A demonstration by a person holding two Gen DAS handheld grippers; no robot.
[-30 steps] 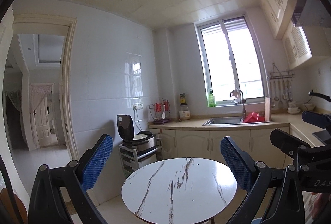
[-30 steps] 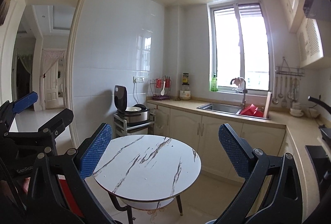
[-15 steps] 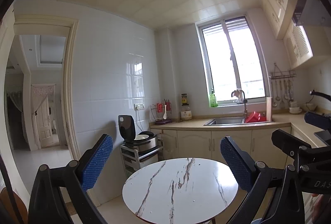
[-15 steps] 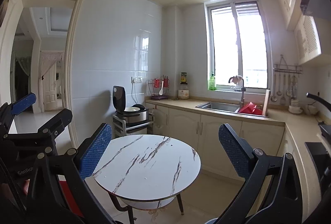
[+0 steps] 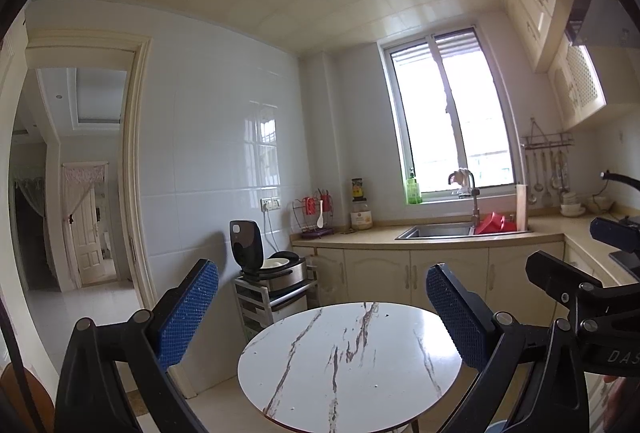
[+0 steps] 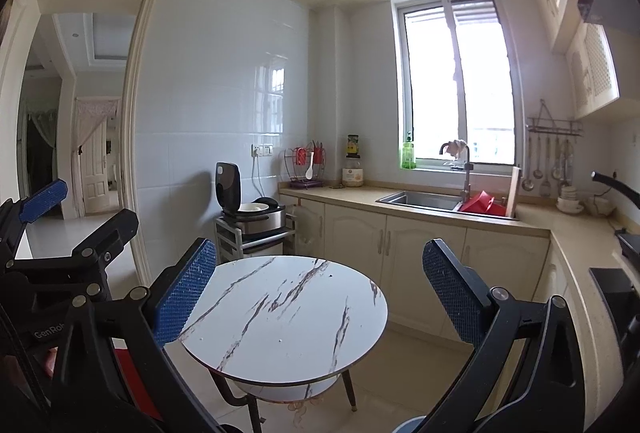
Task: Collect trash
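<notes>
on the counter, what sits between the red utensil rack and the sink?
In both views, a lidded jar with a yellow-labelled container stacked on it; the rest of the counter between utensil rack and sink looks bare.

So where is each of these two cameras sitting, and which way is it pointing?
Left wrist: sits on the left claw, facing the round marble table and sink; its blue pads show, the right claw at right.
Right wrist: sits on the right claw, same direction; the left claw shows at left.
Shared: table, sink, rice cooker, window.
</notes>
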